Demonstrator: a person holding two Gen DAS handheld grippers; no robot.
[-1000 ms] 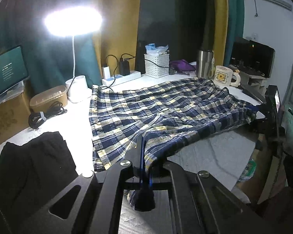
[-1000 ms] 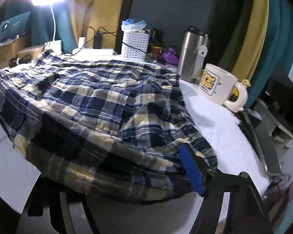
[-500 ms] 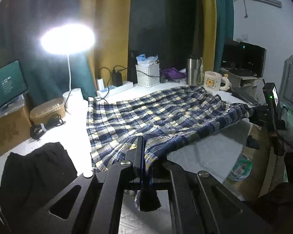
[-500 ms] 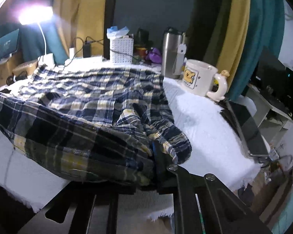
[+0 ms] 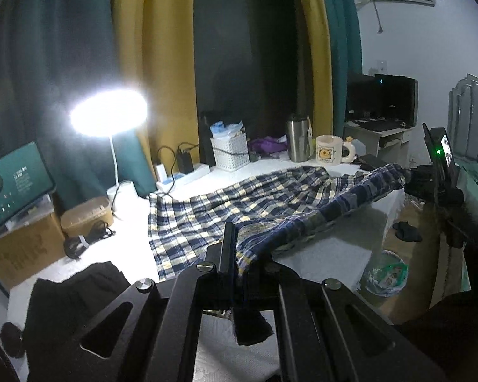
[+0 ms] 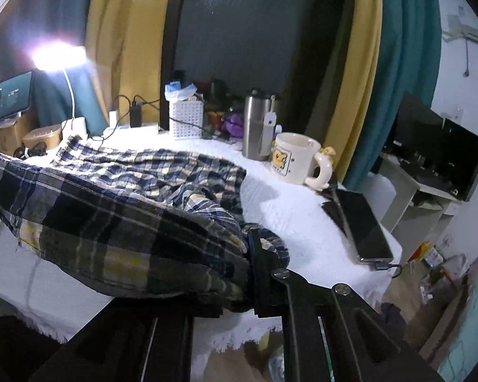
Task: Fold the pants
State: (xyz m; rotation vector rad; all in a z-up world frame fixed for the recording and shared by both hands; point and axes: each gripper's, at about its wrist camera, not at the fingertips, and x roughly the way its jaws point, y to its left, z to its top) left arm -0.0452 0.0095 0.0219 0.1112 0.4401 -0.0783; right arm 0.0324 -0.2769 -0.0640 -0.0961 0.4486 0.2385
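Observation:
Blue, yellow and white plaid pants (image 5: 226,203) lie spread on a white-covered table (image 5: 328,254). My left gripper (image 5: 237,254) is shut on their near left corner, and a tail of cloth hangs below the jaws. In the right wrist view my right gripper (image 6: 248,254) is shut on a bunched fold of the pants (image 6: 127,191); cloth hides its left finger. The near edge hangs taut above the table between the two grippers. The right gripper (image 5: 411,178) also shows at the far right of the left wrist view.
A lit desk lamp (image 5: 108,116), power strip (image 5: 184,173), white basket (image 5: 230,154), steel tumbler (image 5: 298,141) and mug (image 5: 329,150) line the table's back. A black garment (image 5: 73,296) lies near left. A phone (image 6: 363,222) rests at the right edge.
The right jaws, open a second ago, have shut on the pants. Both grippers have risen and drawn back, lifting the near edge off the table.

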